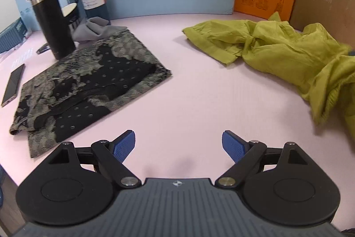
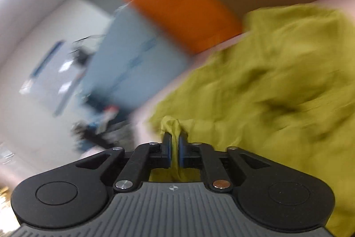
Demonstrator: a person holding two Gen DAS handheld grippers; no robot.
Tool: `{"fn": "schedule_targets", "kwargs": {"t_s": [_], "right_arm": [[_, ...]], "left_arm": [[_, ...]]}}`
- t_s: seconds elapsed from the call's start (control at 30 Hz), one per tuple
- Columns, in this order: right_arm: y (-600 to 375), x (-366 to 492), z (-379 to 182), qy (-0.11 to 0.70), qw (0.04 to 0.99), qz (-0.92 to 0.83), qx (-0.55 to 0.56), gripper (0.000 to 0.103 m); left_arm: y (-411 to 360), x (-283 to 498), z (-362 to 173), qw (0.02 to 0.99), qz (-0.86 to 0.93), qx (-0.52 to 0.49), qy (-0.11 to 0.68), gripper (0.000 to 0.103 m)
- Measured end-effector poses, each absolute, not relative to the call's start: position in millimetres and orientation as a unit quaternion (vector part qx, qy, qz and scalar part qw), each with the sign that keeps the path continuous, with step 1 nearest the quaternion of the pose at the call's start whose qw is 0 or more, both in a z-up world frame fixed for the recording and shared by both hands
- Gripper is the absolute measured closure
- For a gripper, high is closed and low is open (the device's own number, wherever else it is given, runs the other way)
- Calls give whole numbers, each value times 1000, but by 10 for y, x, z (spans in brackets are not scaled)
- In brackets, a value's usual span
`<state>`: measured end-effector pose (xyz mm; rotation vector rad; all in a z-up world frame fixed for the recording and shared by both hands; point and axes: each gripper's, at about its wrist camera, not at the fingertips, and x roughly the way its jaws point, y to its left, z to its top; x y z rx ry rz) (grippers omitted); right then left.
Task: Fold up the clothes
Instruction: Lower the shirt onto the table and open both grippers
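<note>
While my right gripper [image 2: 175, 143] pinches a fold of the olive-green garment [image 2: 277, 86] heaped on the pink table [image 1: 188, 90], my left gripper [image 1: 178, 143] hovers spread wide over bare tabletop, beside a folded patterned cloth [image 1: 88, 83].

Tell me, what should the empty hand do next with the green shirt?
Probably reach the left gripper, whose fingers stand open over bare mat, across to the green shirt. The shirt lies crumpled, and the right gripper already pinches one fold, so a second grip could spread it flat.
</note>
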<state>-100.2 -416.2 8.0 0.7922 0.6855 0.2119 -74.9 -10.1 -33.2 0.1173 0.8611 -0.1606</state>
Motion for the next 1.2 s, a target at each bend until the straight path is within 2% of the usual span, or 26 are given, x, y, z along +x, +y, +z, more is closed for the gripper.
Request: {"fn": "schedule_targets", "kwargs": {"t_s": [0.03,0.07,0.17,0.23,0.37,0.5,0.7,0.73,0.77,0.8,0.83,0.87,0.97,1.0,1.03,1.07,1.2], "right_arm": [[-4223,-1065,72,329,867,85,364,60],[-4284,-1128,65,332,873,69,350,55],[-4343,-1307,69,340,885,48,314,53],[-4344,-1422,50,343,884,50,314,39],[-4319,-1694,65,339,893,45,293,36],[-4330,-2051,111,333,910,27,246,21],[-4224,-2542,81,354,918,20,176,15],[-4202,-2605,69,354,919,19,171,14],[-4176,-2649,47,355,920,19,165,12],[-4146,-2675,20,356,921,20,157,12],[-4099,-2681,-22,360,921,24,145,12],[-4054,-2663,-66,366,921,29,134,12],[-3903,-2623,-178,373,921,39,107,12],[-3865,-2602,-218,374,921,37,100,19],[-3842,-2572,-258,381,919,32,99,36],[-3846,-2530,-295,394,912,32,111,94],[-4038,-2541,-103,375,905,53,194,96]], "left_arm": [[-146,-734,-343,902,-86,58,418,19],[-246,-716,-364,900,-100,67,419,19],[-581,-672,-432,894,-142,100,413,19],[-872,-703,-461,894,-179,144,385,19],[-1439,-857,-531,878,-260,249,314,19],[-1831,-1068,-594,850,-334,316,257,19],[-2113,-1082,-649,837,-364,321,253,20],[-2120,-1096,-652,835,-369,322,250,31],[-2138,-1100,-669,835,-367,328,248,56],[-2153,-1068,-690,839,-352,329,252,70],[-2167,-1036,-711,844,-336,331,256,93],[-2181,-1005,-732,848,-321,332,260,100],[-2055,-909,-673,869,-290,299,266,101],[-1994,-888,-642,875,-278,294,265,101],[-1919,-866,-605,882,-265,289,262,101],[-1830,-844,-559,888,-251,285,260,101],[-1376,-818,-292,913,-187,275,235,101]]}}
